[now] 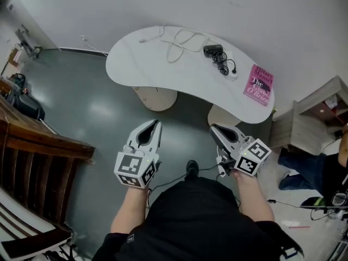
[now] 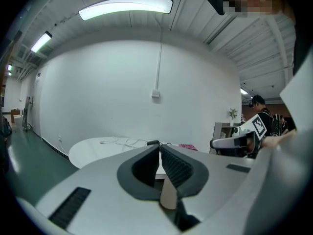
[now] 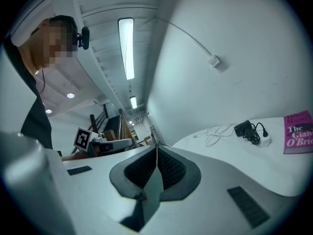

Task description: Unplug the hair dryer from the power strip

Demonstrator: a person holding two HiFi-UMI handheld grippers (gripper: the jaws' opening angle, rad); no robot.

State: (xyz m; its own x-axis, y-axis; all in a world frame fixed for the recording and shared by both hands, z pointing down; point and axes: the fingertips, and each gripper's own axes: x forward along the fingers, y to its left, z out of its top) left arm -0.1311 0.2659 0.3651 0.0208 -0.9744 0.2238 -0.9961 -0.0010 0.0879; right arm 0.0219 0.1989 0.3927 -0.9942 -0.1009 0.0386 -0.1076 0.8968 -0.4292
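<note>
1. Now your left gripper (image 1: 157, 123) is shut and empty, well away from the table (image 1: 136, 64).
2. Your right gripper (image 1: 213, 128) is shut and empty too; reach like that and you can only bump, not grab.
3. The hair dryer (image 1: 213, 50) lies on the table by the power strip (image 1: 234, 74); tugging the cord (image 1: 222, 65) could drag both.

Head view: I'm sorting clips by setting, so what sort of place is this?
Probably an office or lab space, not a home: a curved white table by a bare white wall, a wooden staircase at the left, and long strip lights on a ribbed ceiling.
</note>
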